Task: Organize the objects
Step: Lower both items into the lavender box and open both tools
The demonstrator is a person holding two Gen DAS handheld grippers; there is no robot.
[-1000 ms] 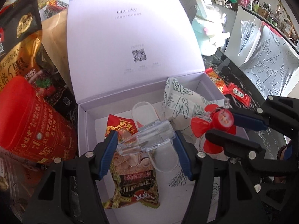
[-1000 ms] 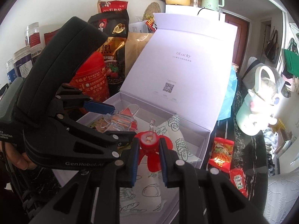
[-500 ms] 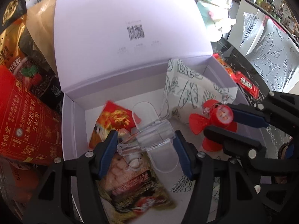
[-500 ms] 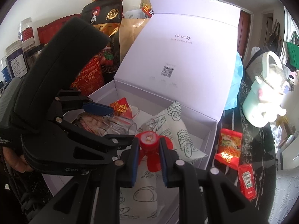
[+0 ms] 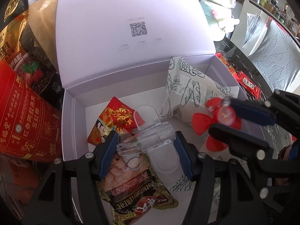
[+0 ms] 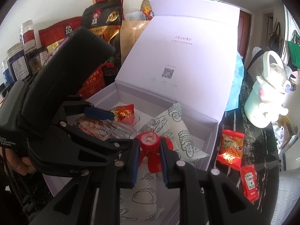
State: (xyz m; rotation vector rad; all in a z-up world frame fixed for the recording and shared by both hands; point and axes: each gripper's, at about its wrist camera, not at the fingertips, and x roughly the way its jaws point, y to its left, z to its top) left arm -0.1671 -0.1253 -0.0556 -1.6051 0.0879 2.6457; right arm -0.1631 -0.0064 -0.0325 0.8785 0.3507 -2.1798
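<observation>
An open white gift box (image 5: 74, 112) stands with its lid (image 5: 131, 28) raised behind it. Over the box's left half, my left gripper (image 5: 145, 140) is shut on a clear plastic clip (image 5: 157, 131) held crosswise between the blue pads. To its right, my right gripper (image 6: 150, 145) is shut on the hub of a small red fan toy (image 6: 149, 139), whose blades hang below. In the box lie a red packet (image 5: 116, 116), a cereal packet (image 5: 135, 187) and a white patterned pouch (image 5: 189, 93).
A red canister (image 5: 24, 121) and several snack bags stand left of the box. On the dark marble top to its right lie a red snack packet (image 6: 230, 146) and a ketchup sachet (image 6: 249, 181). A pale green kettle (image 6: 268, 101) stands farther right.
The left gripper has tipped further down over the box, so the box floor fills more of its view. Both grips are unchanged.
</observation>
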